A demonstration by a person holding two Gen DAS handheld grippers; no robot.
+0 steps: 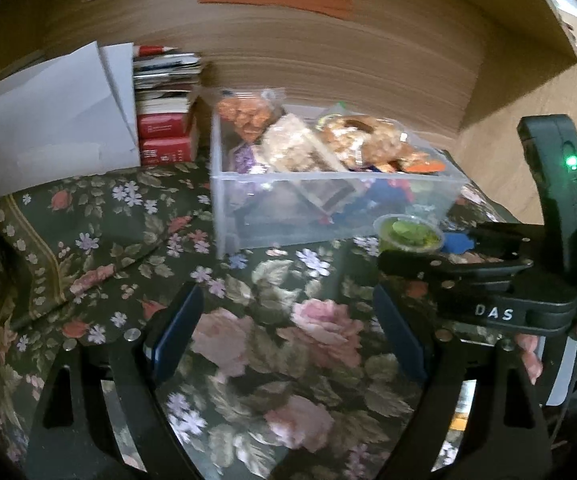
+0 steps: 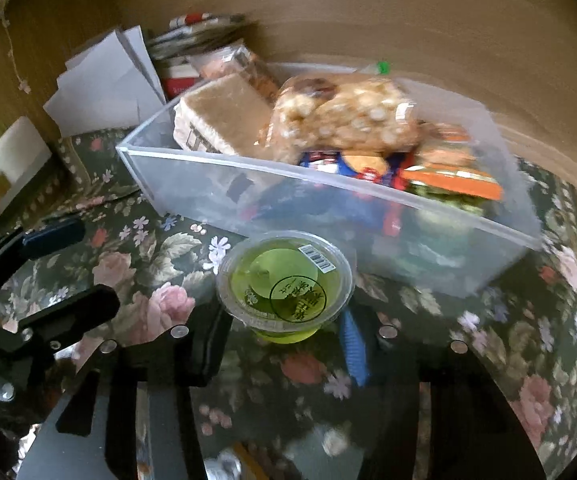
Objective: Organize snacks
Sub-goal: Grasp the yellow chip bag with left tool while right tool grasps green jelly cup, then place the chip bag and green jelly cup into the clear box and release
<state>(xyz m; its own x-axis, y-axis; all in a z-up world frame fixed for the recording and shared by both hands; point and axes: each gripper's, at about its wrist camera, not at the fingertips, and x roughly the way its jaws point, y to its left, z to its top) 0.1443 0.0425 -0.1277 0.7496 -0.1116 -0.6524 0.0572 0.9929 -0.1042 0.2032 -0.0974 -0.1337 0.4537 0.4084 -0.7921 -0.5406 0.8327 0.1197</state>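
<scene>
A green jelly cup [image 2: 284, 280] with a sealed, printed lid sits between the fingers of my right gripper [image 2: 284, 338]. The black finger presses its left side and the blue pad [image 2: 352, 344] its right side. The cup is just in front of a clear plastic bin [image 2: 288, 176] full of bagged snacks, crackers and colourful packets. The left wrist view shows the same cup [image 1: 408, 236] at the tips of the right gripper [image 1: 420, 246], near the bin's [image 1: 328, 178] front right corner. My left gripper [image 1: 288, 320] hangs open over the floral tablecloth with nothing between its fingers.
White folded papers [image 1: 60, 120] and a stack of red boxes and booklets [image 1: 166, 136] stand left of the bin against a wooden wall. A cream mug [image 2: 12, 160] sits at the far left. A hand [image 1: 528, 356] holds the right gripper's handle.
</scene>
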